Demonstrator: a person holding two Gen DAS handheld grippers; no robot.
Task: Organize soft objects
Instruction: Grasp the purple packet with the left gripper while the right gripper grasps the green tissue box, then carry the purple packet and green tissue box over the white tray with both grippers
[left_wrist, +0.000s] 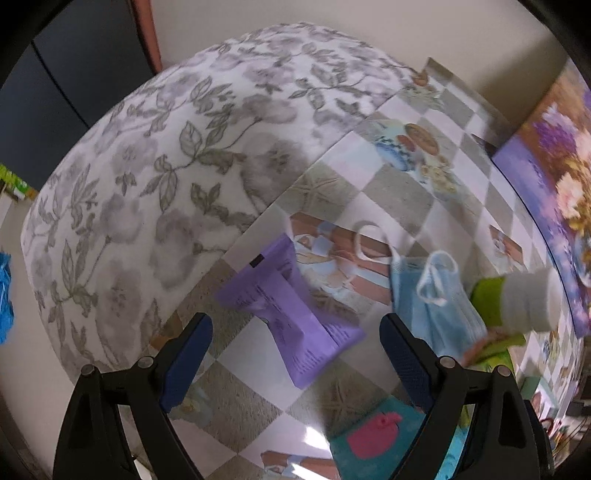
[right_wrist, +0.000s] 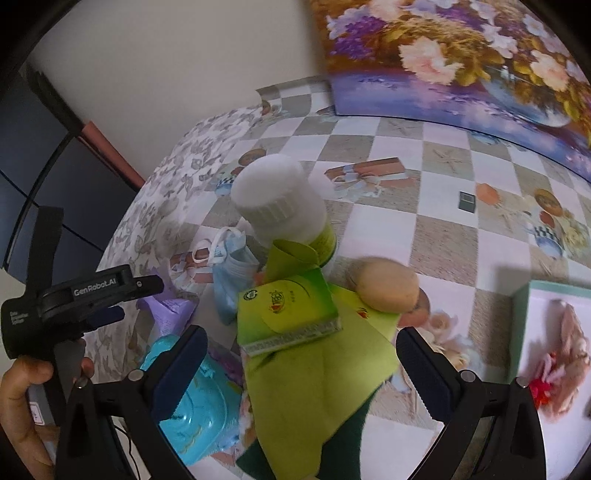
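Basically, left wrist view: left gripper (left_wrist: 295, 347) points down at the checkered tablecloth (left_wrist: 436, 184), jaws wide apart, nothing clamped or touching the pads. Purple packet (left_wrist: 291, 302) lies on the cloth right between the two fingers, slightly ahead of the tips, clear of both. Blue face mask (left_wrist: 436, 295) sits just beyond the right-hand finger, ear loops up, beside a white-capped green bottle (left_wrist: 524, 299) lying on its side in this view. Floral cushion (left_wrist: 155, 184) fills the upper left. A teal box with a pink shape (left_wrist: 373, 439) shows low between the fingers, near the bottom edge. Right wrist view: right gripper (right_wrist: 301, 354) jaws also spread wide, pads on nothing. Between and ahead of them a pile: green cloth (right_wrist: 317, 387) spread under a small green carton (right_wrist: 288, 310), the bottle (right_wrist: 284, 206) behind, a tan round soft object (right_wrist: 388, 288) just right of the carton. Face mask (right_wrist: 231, 273) and purple packet (right_wrist: 170, 310) lie to the left of the pile, near the left gripper body (right_wrist: 74, 299), held by a hand (right_wrist: 22, 398) at the lower left. Cyan plastic pack (right_wrist: 199, 406) lies just behind the left-hand finger. Flower painting (right_wrist: 461, 62) leans at the back; teal tray (right_wrist: 521, 332) with a pinkish soft toy (right_wrist: 565, 362) at far right.
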